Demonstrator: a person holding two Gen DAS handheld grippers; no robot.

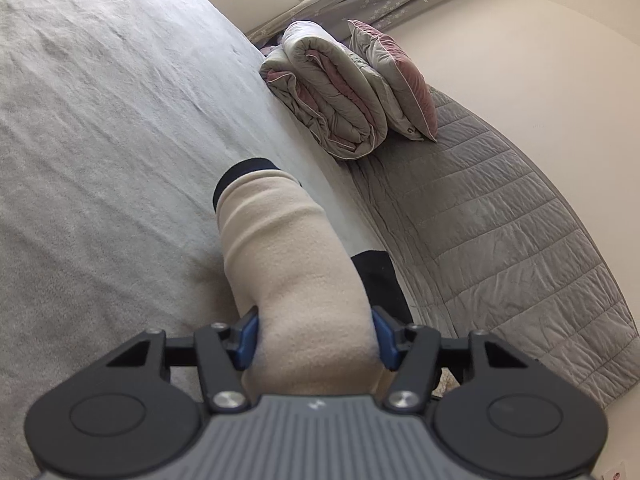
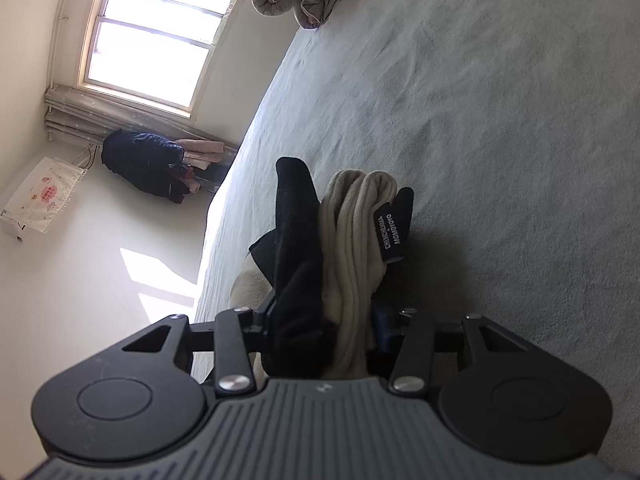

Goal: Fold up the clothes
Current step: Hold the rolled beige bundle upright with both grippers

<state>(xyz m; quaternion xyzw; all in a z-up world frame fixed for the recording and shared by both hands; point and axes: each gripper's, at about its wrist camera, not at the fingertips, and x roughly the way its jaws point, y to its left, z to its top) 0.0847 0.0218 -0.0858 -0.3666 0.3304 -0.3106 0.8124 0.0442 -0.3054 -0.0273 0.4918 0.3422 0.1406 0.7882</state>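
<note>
Pale grey bed (image 1: 100, 120) beneath us: our left gripper (image 1: 316, 338) and right gripper (image 2: 322, 320) clamp the cream-and-black fleece garment (image 1: 280, 248), its long axis pointing toward 12 o'clock.

In the left wrist view, the garment (image 1: 288, 272) sits between the left gripper's (image 1: 316, 338) pads and reaches forward over the bed (image 1: 100, 120). Beyond it, a folded quilt (image 1: 328, 96) lies on the bed with a pillow (image 1: 394, 80) leaning just right of it. In the right wrist view, bunched folds of the garment (image 2: 340, 248) stand in the right gripper (image 2: 324, 328) (its label (image 2: 390, 232) on the right), window (image 2: 156, 32) far left.
</note>
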